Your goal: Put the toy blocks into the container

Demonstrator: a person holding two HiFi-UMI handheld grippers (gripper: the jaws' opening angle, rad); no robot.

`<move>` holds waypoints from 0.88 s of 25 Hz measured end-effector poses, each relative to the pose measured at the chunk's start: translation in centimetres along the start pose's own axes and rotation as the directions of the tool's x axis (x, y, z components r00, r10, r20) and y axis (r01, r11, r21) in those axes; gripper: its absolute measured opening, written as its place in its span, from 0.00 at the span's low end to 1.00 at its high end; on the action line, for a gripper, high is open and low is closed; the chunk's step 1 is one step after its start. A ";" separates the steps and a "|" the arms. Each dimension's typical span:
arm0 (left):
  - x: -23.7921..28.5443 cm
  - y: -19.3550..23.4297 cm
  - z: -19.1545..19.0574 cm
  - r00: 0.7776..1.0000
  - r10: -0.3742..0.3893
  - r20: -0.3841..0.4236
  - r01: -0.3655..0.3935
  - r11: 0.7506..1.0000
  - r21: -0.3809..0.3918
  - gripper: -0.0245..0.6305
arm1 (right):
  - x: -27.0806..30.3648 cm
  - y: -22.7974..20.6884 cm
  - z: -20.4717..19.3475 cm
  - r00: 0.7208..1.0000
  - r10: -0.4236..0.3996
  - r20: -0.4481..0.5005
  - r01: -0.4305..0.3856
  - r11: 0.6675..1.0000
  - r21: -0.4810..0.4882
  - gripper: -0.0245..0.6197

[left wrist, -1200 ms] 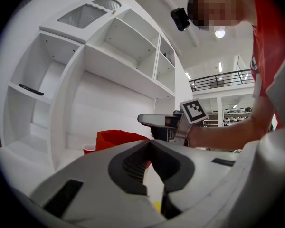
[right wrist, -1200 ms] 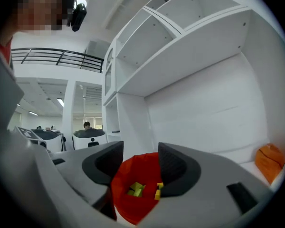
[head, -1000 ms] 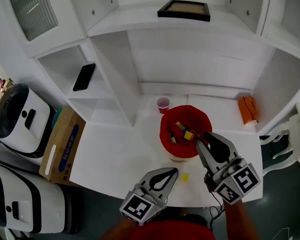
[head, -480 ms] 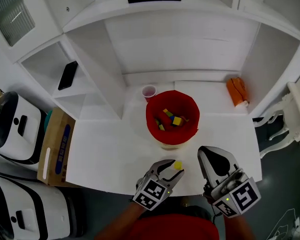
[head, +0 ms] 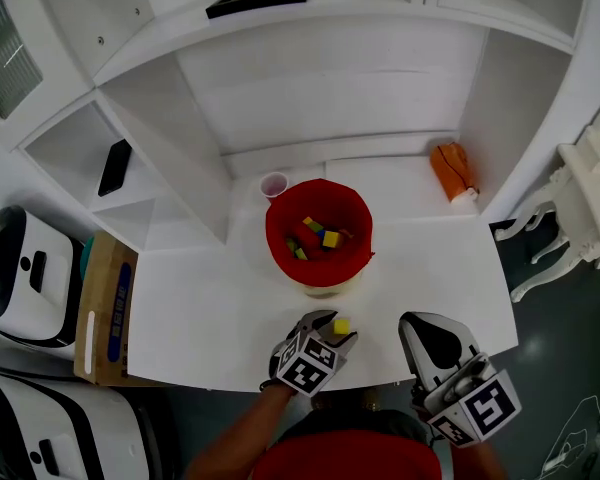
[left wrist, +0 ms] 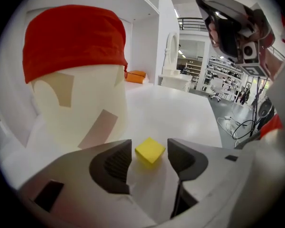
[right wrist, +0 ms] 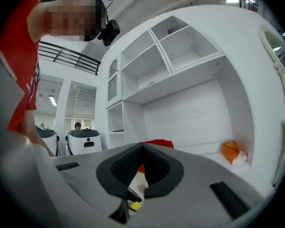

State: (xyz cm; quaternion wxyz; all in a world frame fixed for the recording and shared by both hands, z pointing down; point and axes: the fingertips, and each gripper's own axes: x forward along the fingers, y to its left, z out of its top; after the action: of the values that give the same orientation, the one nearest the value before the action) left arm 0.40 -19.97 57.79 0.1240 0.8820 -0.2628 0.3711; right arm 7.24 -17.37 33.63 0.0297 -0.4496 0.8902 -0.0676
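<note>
A small yellow block [head: 341,325] lies on the white table [head: 200,308] just in front of the container [head: 280,253], a pale bucket lined in red that holds several coloured blocks [head: 315,236]. My left gripper [head: 336,328] points down at the table. Its jaws have just been opening and now stand either side of the yellow block [left wrist: 150,150] with a gap between pads and block. The bucket [left wrist: 76,80] rises close behind it. My right gripper [head: 421,325] hovers level at the table's front right, shut and empty; its view shows the closed jaws [right wrist: 142,148] with the bucket [right wrist: 157,143] beyond.
A pink cup [head: 273,184] stands behind the bucket. An orange object [head: 450,171] lies at the back right of the alcove. A phone [head: 114,166] rests on the left shelf. A cardboard box [head: 102,308] and white machines [head: 25,268] sit left of the table.
My left gripper dropped to the table and opened around the yellow block. My right gripper pulled back from the bucket towards the front edge and shut.
</note>
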 end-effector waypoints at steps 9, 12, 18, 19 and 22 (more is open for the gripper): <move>-0.3 -0.1 0.1 0.999 0.022 0.041 -0.021 0.999 -0.034 0.37 | -1.1 -0.5 -0.9 1.000 -0.016 -0.020 0.017 1.000 0.018 0.02; -3.0 -0.5 2.7 0.982 0.048 0.183 -0.037 0.997 -0.063 0.37 | -1.3 -0.4 -1.3 1.000 -0.011 -0.025 0.012 1.000 0.024 0.02; -13.3 0.2 11.8 0.820 0.139 0.555 -0.034 0.980 -0.194 0.37 | -1.3 -0.5 -2.0 1.000 0.001 -0.030 0.001 0.998 0.055 0.02; -14.8 0.6 13.1 0.791 0.154 0.592 -0.040 0.979 -0.202 0.37 | -1.2 -0.4 -2.1 1.000 0.005 -0.030 -0.003 0.998 0.060 0.02; -17.7 2.6 16.6 0.735 0.185 0.653 -0.069 0.977 -0.200 0.37 | -1.0 0.0 -2.1 0.999 0.022 -0.028 -0.021 0.998 0.066 0.02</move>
State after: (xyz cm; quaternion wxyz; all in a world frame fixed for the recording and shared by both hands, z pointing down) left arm -1.64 -22.47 33.63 0.0677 0.9229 -0.3787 0.0158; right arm 7.63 -16.38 35.72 0.0324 -0.4377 0.8926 -0.1032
